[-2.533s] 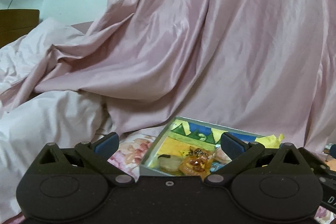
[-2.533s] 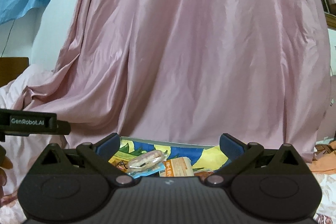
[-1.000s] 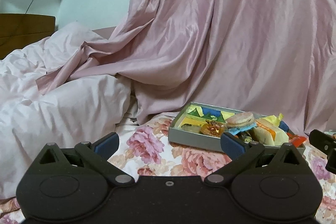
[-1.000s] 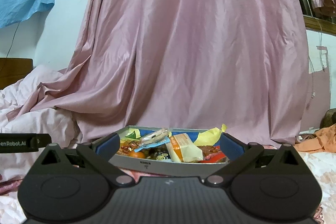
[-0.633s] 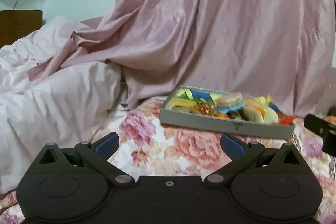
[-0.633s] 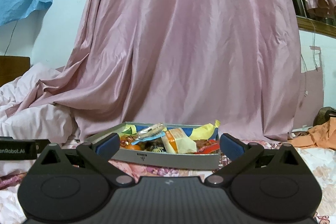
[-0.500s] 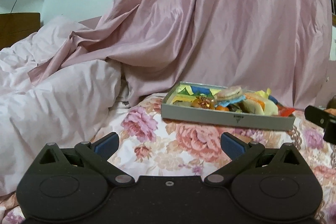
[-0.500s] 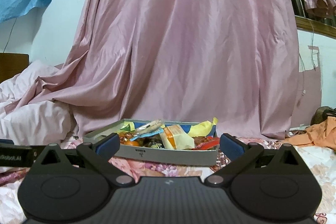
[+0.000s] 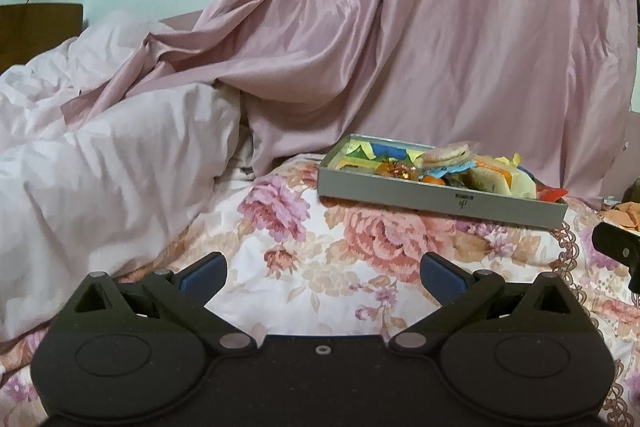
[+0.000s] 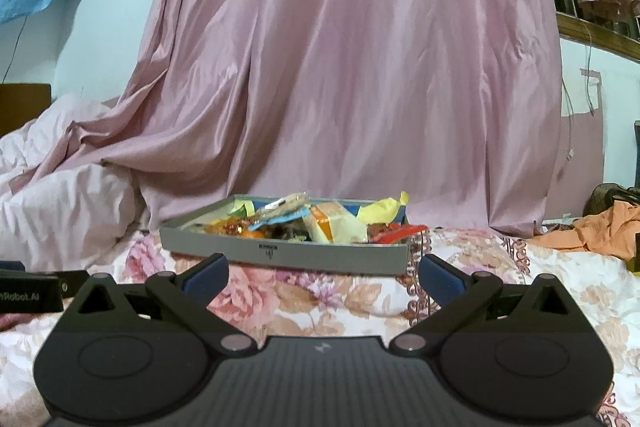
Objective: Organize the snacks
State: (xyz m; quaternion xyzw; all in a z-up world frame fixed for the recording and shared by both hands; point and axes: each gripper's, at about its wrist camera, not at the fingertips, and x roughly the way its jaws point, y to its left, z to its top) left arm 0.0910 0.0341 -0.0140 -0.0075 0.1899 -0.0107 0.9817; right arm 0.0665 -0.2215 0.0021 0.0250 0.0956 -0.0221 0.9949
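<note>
Both claws drawn back from snack tray (image 10: pixel 332 255), tray ahead, left claw (image 9: pixel 322 275) and right claw (image 10: pixel 322 273) released, empty

Readable marks, as seen from my two tongs. Item one: white lettering "nRobot.AI" on the black body of my left gripper (image 10: pixel 28 294), seen at the left edge of the right wrist view; the first letters are cut off by the frame. Item two: a small dark label and logo on the front wall of the grey tray (image 10: pixel 269 250), also seen in the left wrist view (image 9: pixel 464 201), too small to read. Snack wrappers carry no legible print.
</note>
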